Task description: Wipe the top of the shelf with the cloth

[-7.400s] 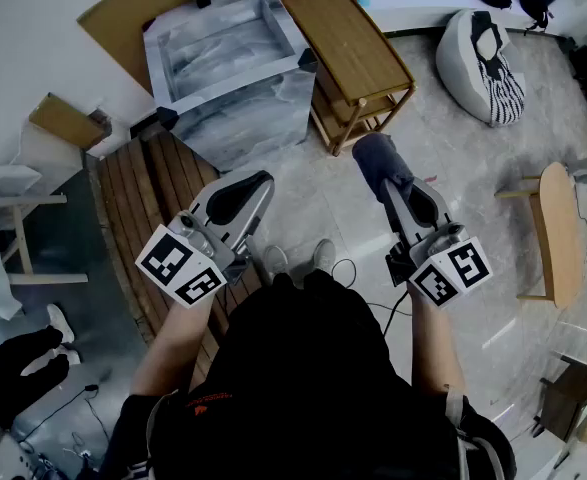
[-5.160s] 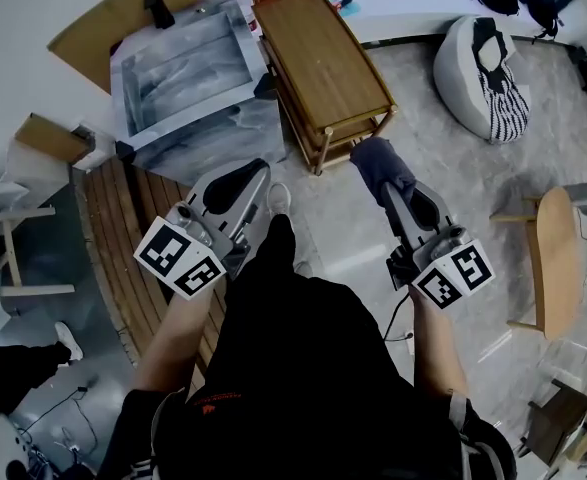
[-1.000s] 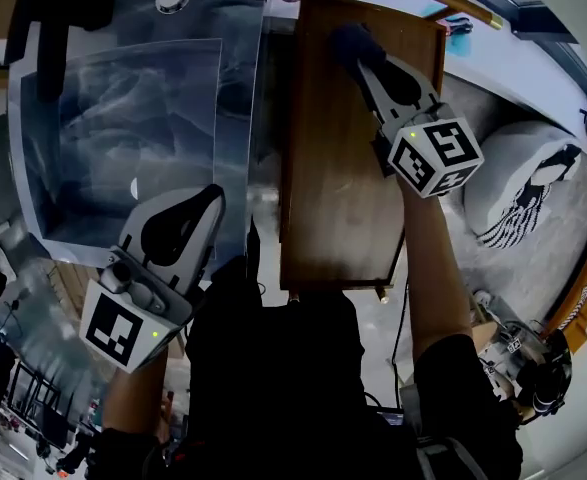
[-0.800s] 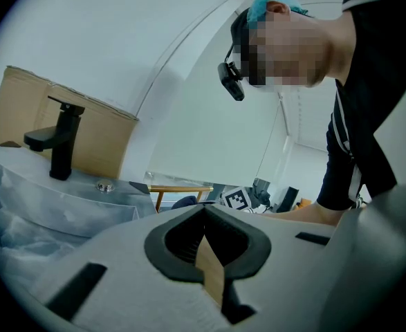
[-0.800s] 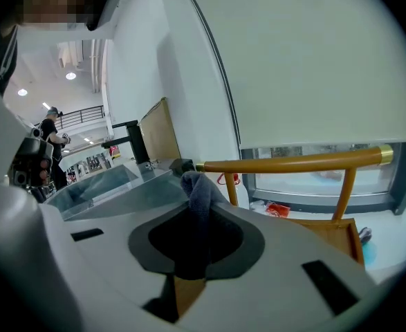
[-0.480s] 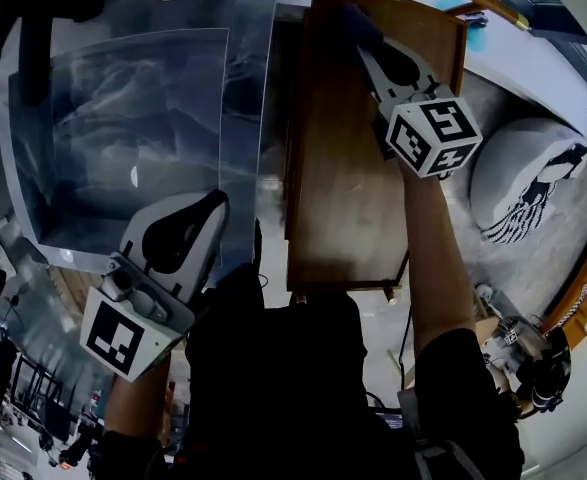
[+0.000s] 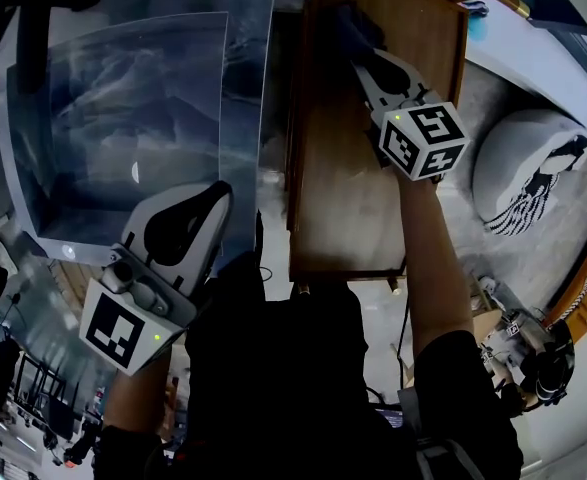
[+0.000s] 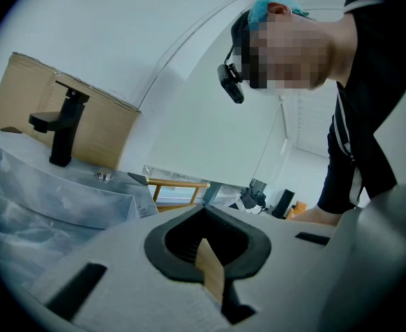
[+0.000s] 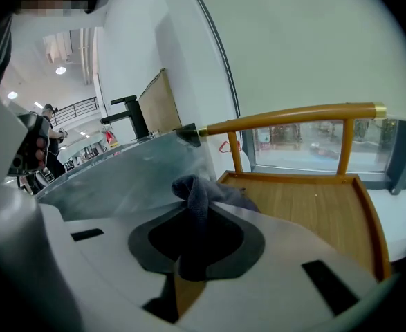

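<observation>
Head view: right gripper [image 7: 361, 56] fingers pinch the dark grey cloth [image 7: 351, 23] at the wooden shelf top [image 7: 343, 188] far end; I'd press flat, drag nearward.

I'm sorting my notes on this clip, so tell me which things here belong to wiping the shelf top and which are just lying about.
In the job:
cloth, pinched in the right claw
wooden shelf top

Lying about:
sink
black tap
cardboard sheet
beanbag
left claw, shut and empty, off to the side over the sink
</observation>
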Demonstrator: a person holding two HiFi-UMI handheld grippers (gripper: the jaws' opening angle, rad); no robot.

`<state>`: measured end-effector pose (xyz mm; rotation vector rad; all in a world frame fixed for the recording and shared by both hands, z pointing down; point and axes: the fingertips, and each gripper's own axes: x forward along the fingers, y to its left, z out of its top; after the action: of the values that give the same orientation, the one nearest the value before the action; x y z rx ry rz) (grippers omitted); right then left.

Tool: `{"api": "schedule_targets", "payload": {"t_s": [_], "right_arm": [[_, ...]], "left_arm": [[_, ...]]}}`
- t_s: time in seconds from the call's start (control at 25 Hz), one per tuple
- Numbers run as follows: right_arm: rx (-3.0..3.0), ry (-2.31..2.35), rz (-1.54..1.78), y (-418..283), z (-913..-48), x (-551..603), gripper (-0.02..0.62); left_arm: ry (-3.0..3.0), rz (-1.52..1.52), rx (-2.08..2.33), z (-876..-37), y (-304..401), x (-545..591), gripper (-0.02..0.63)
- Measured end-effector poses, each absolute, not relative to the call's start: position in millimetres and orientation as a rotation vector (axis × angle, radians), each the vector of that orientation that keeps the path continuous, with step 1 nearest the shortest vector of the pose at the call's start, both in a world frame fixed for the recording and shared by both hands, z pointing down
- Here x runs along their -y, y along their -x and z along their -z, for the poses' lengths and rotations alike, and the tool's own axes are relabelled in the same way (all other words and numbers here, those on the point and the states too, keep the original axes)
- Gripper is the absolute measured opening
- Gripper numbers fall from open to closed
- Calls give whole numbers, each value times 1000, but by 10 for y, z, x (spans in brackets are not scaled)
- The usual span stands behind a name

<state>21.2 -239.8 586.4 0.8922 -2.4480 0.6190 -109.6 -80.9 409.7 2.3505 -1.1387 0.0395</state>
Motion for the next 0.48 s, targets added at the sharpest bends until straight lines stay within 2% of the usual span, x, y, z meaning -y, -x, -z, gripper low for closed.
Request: {"api": "schedule_targets", "payload": {"t_s": [0.48], "right_arm": [[2424, -874, -679, -303, -5915, 1867, 48]], "left_arm": [[-2373, -26, 1097, -4030, 956, 620, 18]]}}
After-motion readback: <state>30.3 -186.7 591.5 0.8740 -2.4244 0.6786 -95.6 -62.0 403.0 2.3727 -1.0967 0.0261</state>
